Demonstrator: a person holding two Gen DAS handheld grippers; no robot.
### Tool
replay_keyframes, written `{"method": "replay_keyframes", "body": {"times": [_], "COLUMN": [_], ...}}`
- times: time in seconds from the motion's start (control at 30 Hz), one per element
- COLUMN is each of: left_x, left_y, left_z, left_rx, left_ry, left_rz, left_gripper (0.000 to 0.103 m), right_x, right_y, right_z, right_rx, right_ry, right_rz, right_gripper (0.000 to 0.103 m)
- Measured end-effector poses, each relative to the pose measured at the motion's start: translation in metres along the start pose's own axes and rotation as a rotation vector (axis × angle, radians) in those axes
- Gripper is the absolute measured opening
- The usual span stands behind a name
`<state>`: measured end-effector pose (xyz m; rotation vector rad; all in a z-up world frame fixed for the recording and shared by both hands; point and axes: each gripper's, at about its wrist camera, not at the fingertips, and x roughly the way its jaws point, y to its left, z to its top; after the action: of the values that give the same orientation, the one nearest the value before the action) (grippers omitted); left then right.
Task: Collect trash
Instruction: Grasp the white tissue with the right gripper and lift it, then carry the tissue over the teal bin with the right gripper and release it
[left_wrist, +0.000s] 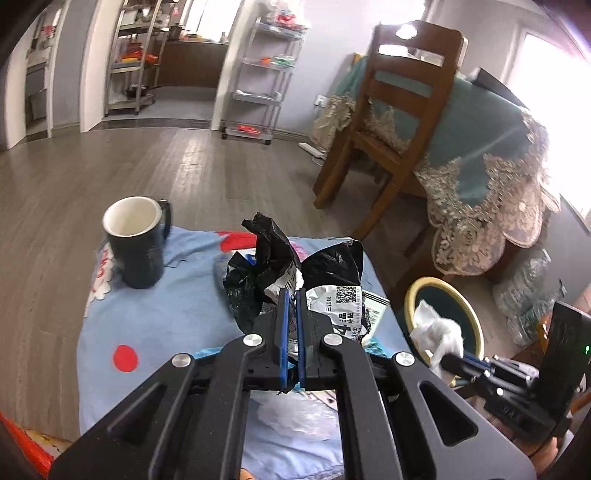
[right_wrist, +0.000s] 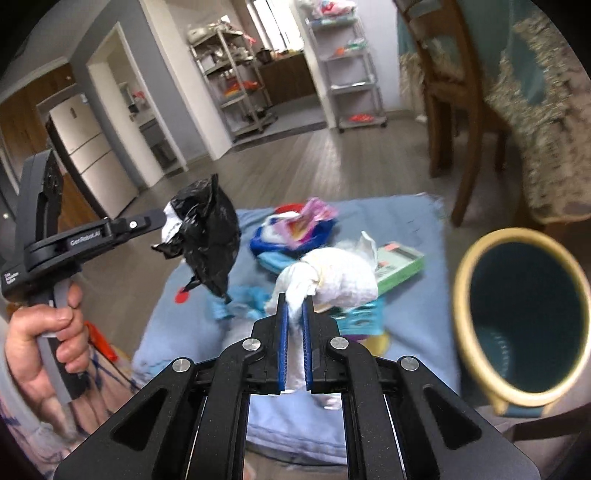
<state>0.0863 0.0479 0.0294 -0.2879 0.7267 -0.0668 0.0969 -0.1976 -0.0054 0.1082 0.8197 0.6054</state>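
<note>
The left claw (left_wrist: 292, 295) clamped a crumpled black plastic bag (left_wrist: 273, 266); the right claw (right_wrist: 294, 304) clamped a white tissue wad (right_wrist: 332, 280), gold-rimmed bin (right_wrist: 476, 354) to its right.

- A black mug (left_wrist: 136, 243) with a white inside stands upright on the blue cloth (left_wrist: 177, 317).
- Wooden chair (left_wrist: 391, 122) tucked at a teal, lace-edged tablecloth (left_wrist: 480, 162).
- Wire shelf cart (left_wrist: 262, 77) against the wall, fridge (right_wrist: 92, 155) further off.

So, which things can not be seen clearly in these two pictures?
- Bin bottom: right wrist view, dark and blurred.
- Bin in left wrist view: partly behind the white tissue.
- Black bag's contents: wrapped inside.
- Green box: print blurred, part behind the tissue.
- Mug inside: only its upper wall shows.
</note>
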Motion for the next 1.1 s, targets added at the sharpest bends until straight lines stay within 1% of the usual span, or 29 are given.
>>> {"method": "replay_keyframes", "body": {"times": [0.1, 0.23, 0.4, 0.57, 0.63, 0.67, 0.77, 0.83, 0.93, 1.0, 1.1], "left_x": [0.006, 0.014, 0.033, 0.062, 0.076, 0.084, 0.106, 0.121, 0.143, 0.16, 0.185], "left_y": [-0.019, -0.043, -0.092, -0.143, -0.162, -0.174, -0.203, -0.222, -0.24, -0.249, -0.254], "left_z": [-0.001, -0.002, -0.006, -0.009, -0.013, -0.015, -0.023, -0.028, -0.033, -0.037, -0.043], "left_rx": [0.027, 0.06, 0.13, 0.207, 0.234, 0.245, 0.28, 0.298, 0.301, 0.302, 0.281], "left_ry": [0.013, 0.034, 0.069, 0.108, 0.126, 0.14, 0.179, 0.207, 0.25, 0.277, 0.329], "left_rz": [-0.029, -0.072, -0.132, -0.178, -0.198, -0.222, -0.263, -0.277, -0.294, -0.298, -0.319], "left_gripper": [0.003, 0.003, 0.003, 0.003, 0.003, 0.003, 0.003, 0.003, 0.003, 0.003, 0.003], "right_x": [-0.013, -0.029, -0.059, -0.086, -0.099, -0.106, -0.12, -0.127, -0.133, -0.134, -0.134], "right_y": [-0.015, -0.033, -0.061, -0.1, -0.117, -0.125, -0.142, -0.152, -0.164, -0.166, -0.172], "right_z": [-0.001, -0.004, -0.008, -0.015, -0.019, -0.022, -0.025, -0.029, -0.033, -0.033, -0.034], "right_rx": [0.009, 0.038, 0.106, 0.213, 0.271, 0.296, 0.339, 0.364, 0.417, 0.428, 0.448], "right_ry": [-0.024, -0.062, -0.127, -0.208, -0.242, -0.26, -0.302, -0.316, -0.329, -0.337, -0.344], "right_rz": [-0.052, -0.1, -0.156, -0.279, -0.313, -0.325, -0.353, -0.361, -0.347, -0.357, -0.356], "right_gripper": [0.008, 0.008, 0.008, 0.008, 0.008, 0.008, 0.008, 0.008, 0.008, 0.008, 0.008]}}
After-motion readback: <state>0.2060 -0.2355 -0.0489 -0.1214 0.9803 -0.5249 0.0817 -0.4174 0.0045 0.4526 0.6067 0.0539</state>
